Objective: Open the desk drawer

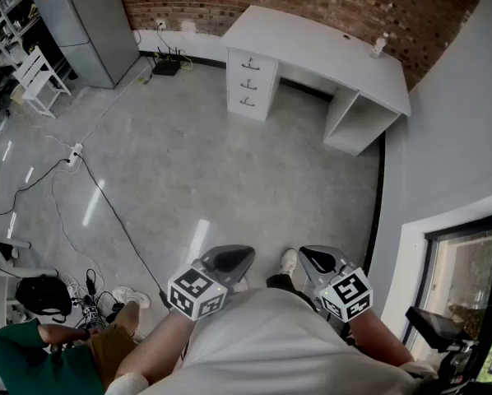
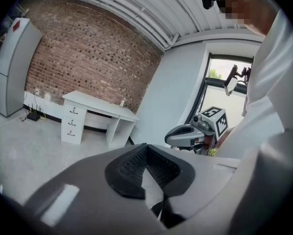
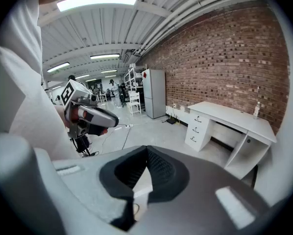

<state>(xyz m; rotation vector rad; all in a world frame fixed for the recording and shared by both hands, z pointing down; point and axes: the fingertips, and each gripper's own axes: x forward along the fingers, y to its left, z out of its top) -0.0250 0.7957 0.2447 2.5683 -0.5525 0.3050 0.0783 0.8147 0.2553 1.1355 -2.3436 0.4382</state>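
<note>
Left tongs [image 1: 228,259] and right tongs [image 1: 318,260] closed, empty, well apart from white worktop [image 1: 312,44], drawers [image 1: 248,81] shut.

Floor [image 1: 229,179]: grey, polished, with light streaks, filling the centre of the head view. Standing on it are a white table [image 1: 312,44] against the brick wall at upper centre, and a grey cabinet [image 1: 85,23] and a white chair [image 1: 39,81] at upper left. A black device [image 1: 167,66] sits by the wall just left of the table, and a power strip [image 1: 74,155] with a trailing black cable [image 1: 114,216] lies at left. Table top: one small bottle [image 1: 379,46], upright, near the right-hand end.
</note>
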